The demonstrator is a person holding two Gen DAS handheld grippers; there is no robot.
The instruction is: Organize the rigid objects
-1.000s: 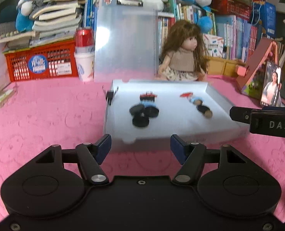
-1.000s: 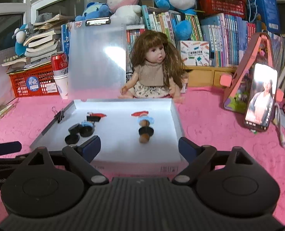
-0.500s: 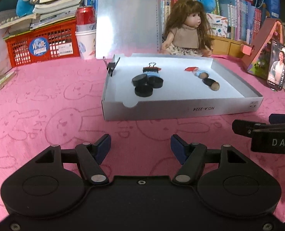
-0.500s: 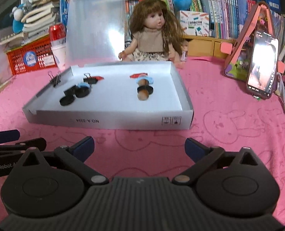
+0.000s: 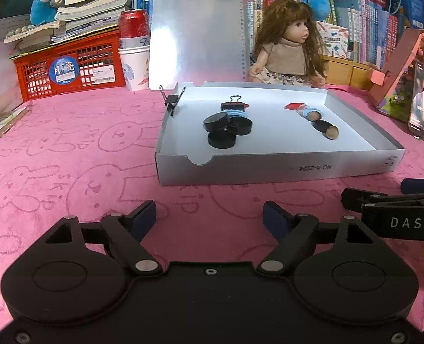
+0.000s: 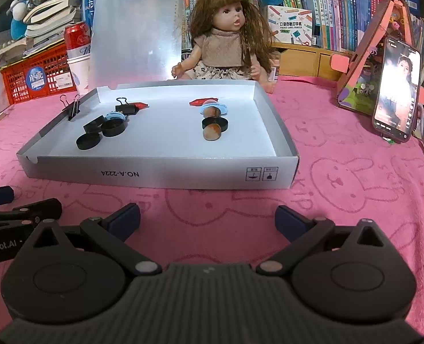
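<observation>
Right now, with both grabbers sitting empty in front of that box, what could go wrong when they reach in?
Three black caps lie bunched and overlapping in the box, so pinching one may knock the others. The wooden stamp lies on its side and could roll away. The left gripper, its jaws opening, and the open right gripper are close together, so they might bump.

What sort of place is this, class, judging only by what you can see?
Probably a home study or child's room: packed bookshelves, a doll and plush toys behind a pink bunny-print tablecloth.
</observation>
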